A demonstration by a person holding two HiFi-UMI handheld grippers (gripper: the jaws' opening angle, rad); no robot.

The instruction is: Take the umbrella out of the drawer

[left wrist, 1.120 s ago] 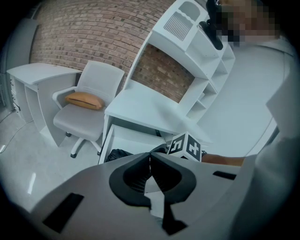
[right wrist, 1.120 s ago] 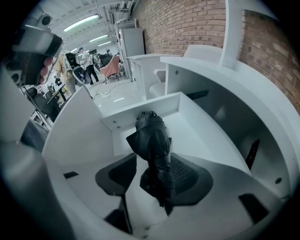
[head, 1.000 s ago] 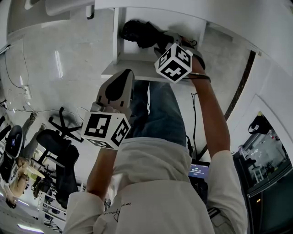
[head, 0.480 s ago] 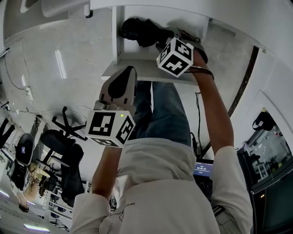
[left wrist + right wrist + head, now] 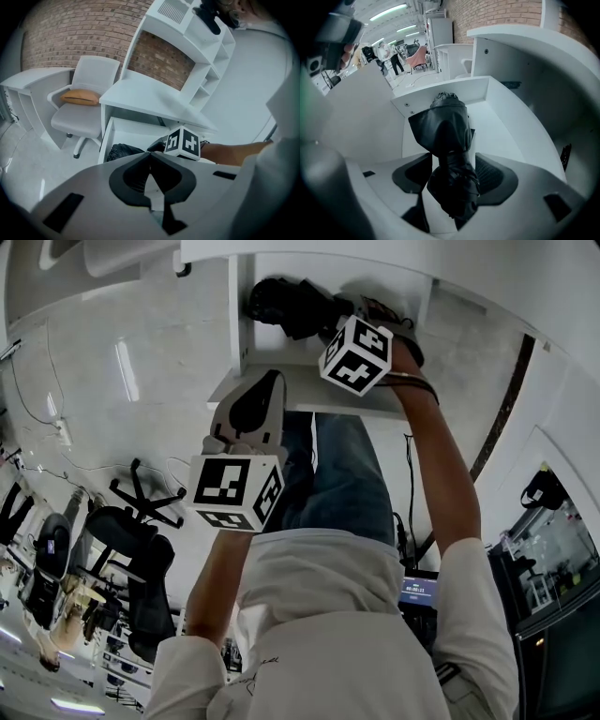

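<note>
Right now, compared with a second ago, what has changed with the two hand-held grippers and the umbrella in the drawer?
The left hand-held gripper has moved closer to the open drawer, its jaws shut and empty. The right hand-held gripper has just been opening its jaws; the black umbrella lies between them, not pinched. The umbrella is still in the drawer.

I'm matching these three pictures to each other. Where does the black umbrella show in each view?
Head view: umbrella at top centre, lying in the open drawer.
Left gripper view: umbrella small, left of centre and low, inside the drawer.
Right gripper view: umbrella large, dead centre, over the drawer floor.
Shared landmark: the white drawer.
</note>
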